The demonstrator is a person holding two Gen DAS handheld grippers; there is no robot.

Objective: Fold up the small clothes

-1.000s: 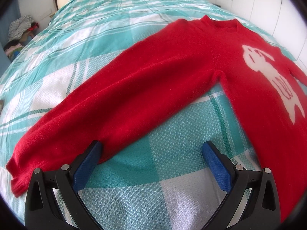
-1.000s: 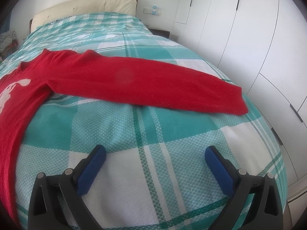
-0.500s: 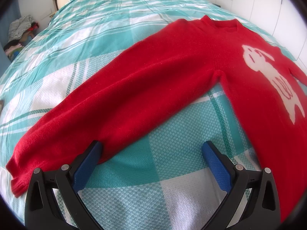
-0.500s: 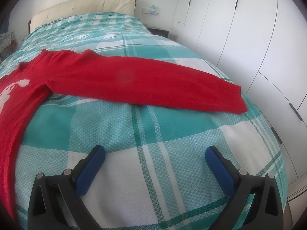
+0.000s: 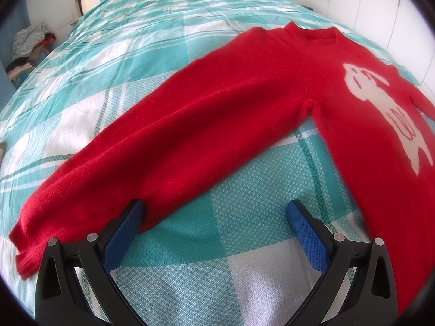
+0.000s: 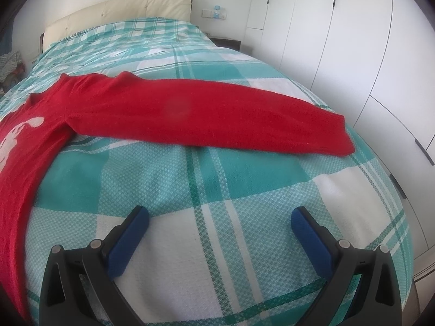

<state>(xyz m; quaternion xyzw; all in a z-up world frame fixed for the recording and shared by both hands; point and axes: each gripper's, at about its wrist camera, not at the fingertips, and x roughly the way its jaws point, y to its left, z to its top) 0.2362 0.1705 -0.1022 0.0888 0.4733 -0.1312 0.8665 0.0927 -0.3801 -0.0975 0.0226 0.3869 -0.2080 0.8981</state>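
On the bed [image 5: 168,54], a red sweater [image 5: 244,103] lies flat, sleeves spread. Left hand-held gripper [image 5: 214,214]: fingers apart, empty, left fingertip at the sleeve's edge. Right hand-held gripper [image 6: 220,217]: fingers apart, empty, near the other sleeve [image 6: 217,116], not touching.

The red sweater [image 5: 217,125] is a soft, fuzzy knit with a matt nap, its white animal figure [image 5: 380,108] knitted in, and the bedspread [image 6: 217,190] under it is a matt woven cloth with a fine waffle-like texture. The left tongs [image 5: 214,212] and right tongs [image 6: 220,217] look like smooth black plastic with small metal pins, their fingers [image 6: 127,241] faced with blue, finely dimpled pads. The headboard [image 6: 114,13] looks like smooth cream padded leather, and the wardrobe doors [image 6: 353,54] are smooth white with a slight sheen.
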